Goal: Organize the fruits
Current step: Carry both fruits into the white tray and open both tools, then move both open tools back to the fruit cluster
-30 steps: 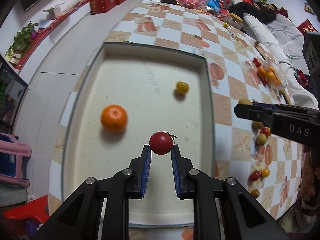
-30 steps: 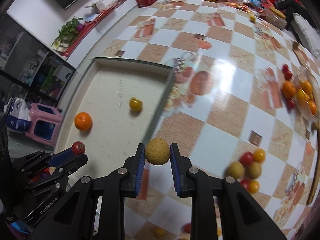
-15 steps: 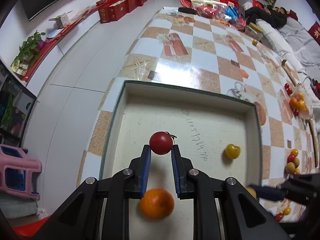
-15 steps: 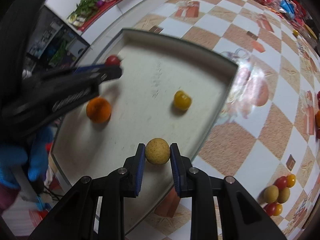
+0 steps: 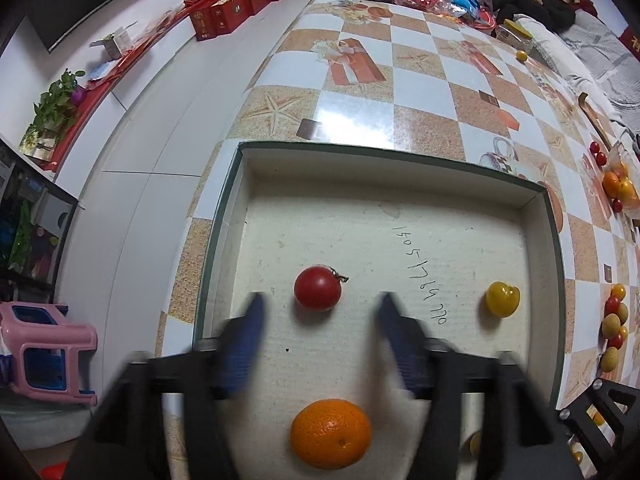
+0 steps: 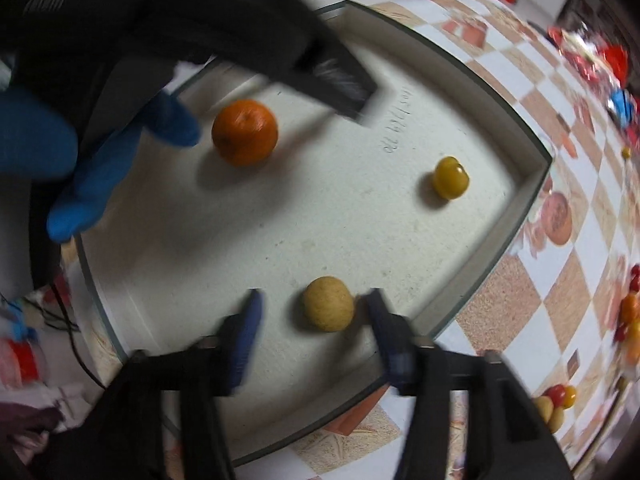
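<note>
Both claws, left [image 5: 320, 312] and right [image 6: 314, 312], have sprung apart: tomato [image 5: 317, 288] and longan [image 6: 328, 309] now sit in the tray [image 5: 536, 196], 4 fruits in.

red tomato [image 5: 317, 293], orange mandarin [image 5: 330, 433], checkered tablecloth [image 5: 416, 92]

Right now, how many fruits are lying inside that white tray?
4: red tomato between the open left tongs, orange nearest, yellow tomato right, tan fruit between the right tongs.

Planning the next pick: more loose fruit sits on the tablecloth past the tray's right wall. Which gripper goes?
Right, probably. The right gripper, open over the tan fruit, sits beside the tray wall nearest the loose cluster. The left gripper is open over the red tomato, farther in.
</note>
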Demonstrator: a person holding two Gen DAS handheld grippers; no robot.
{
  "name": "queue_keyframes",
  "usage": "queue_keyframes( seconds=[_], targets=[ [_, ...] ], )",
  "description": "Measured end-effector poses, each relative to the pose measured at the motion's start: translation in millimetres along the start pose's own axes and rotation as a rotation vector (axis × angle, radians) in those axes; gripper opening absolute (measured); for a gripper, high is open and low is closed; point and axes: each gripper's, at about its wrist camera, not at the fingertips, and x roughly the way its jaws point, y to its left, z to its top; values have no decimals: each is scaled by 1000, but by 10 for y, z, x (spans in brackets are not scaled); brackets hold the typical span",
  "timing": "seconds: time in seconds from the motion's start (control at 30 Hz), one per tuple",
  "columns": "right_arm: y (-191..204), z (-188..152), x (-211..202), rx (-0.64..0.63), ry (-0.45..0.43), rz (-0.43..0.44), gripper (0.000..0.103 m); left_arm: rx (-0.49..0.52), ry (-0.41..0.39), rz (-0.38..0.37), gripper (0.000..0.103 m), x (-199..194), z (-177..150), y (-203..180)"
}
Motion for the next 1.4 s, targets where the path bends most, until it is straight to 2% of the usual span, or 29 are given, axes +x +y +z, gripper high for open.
queue_keyframes(
  seconds=[0.17,0.2,0.23,0.27,0.43,0.53,0.77,0.87,1.07,1.27,1.4],
  targets=[
    [75,-81,-71,-41,-28,-10,63,12,0,3,70,-5,10,-7],
    [94,-95,-110,-55,-39,-13,69,11,-1,0,70,-14,13,-6],
    [105,-108,-145,-64,-50,-18,81,9,-4,-3,70,-30,16,-1],
    [119,-128,-206,-77,-70,-27,84,8,-8,-3,70,-46,20,0],
    [121,-201,-447,-84,-126,-63,85,19,-19,4,70,-164,18,-31],
    [18,-328,-545,-28,-138,-75,85,41,-20,3,70,-236,-8,-119],
    [-527,-716,-785,189,-117,-119,85,118,-33,-35,70,-459,-136,-494],
    [-815,-1059,-836,305,-95,-138,85,163,-35,-56,70,-575,-227,-711],
    [-1117,-1672,-904,462,-47,-163,85,249,-25,-102,70,-773,-479,-1130],
    [-1262,-2057,-876,575,-22,-125,85,331,-3,-154,70,-954,-847,-1513],
    [-1376,-2204,-838,650,-31,-84,85,369,54,-197,70,-973,-1157,-1700]
  ],
)
